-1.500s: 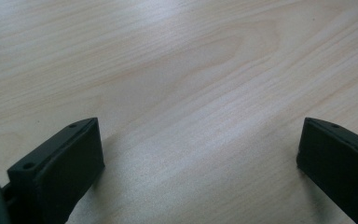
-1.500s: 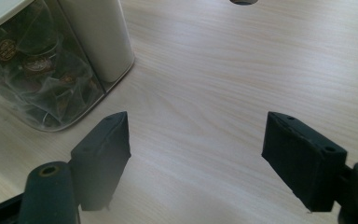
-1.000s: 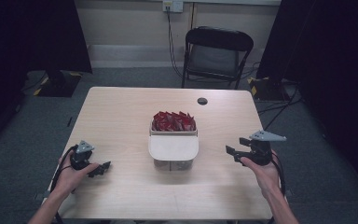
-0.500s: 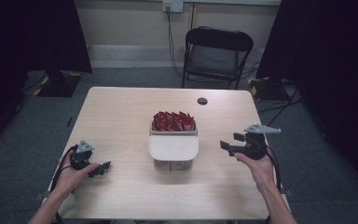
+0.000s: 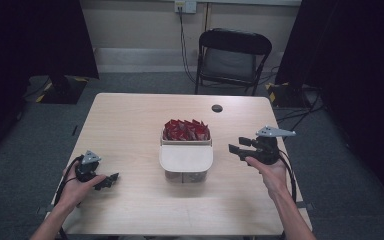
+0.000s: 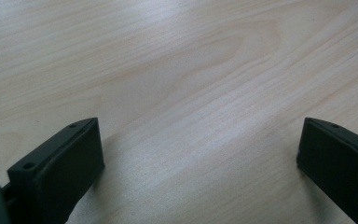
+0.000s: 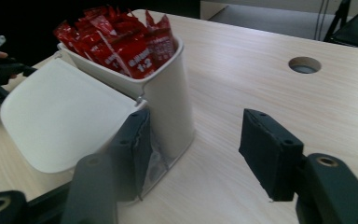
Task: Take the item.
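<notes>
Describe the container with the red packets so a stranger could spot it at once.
Start at the wooden table and look to its middle, between the two grippers. There stands a white container with its lid flipped open toward the person. Its rear compartment is packed with upright red packets.

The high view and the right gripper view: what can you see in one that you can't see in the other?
High view alone: a black chair behind the table, a wall socket, grey floor, and both forearms with the right claw seen from outside.

Right gripper view alone: white print on the red packets, and that claw's open jaws up close, nothing between them.

Both: the wooden table, its round hole, the white bin with its flap hanging open, and the left claw.
</notes>
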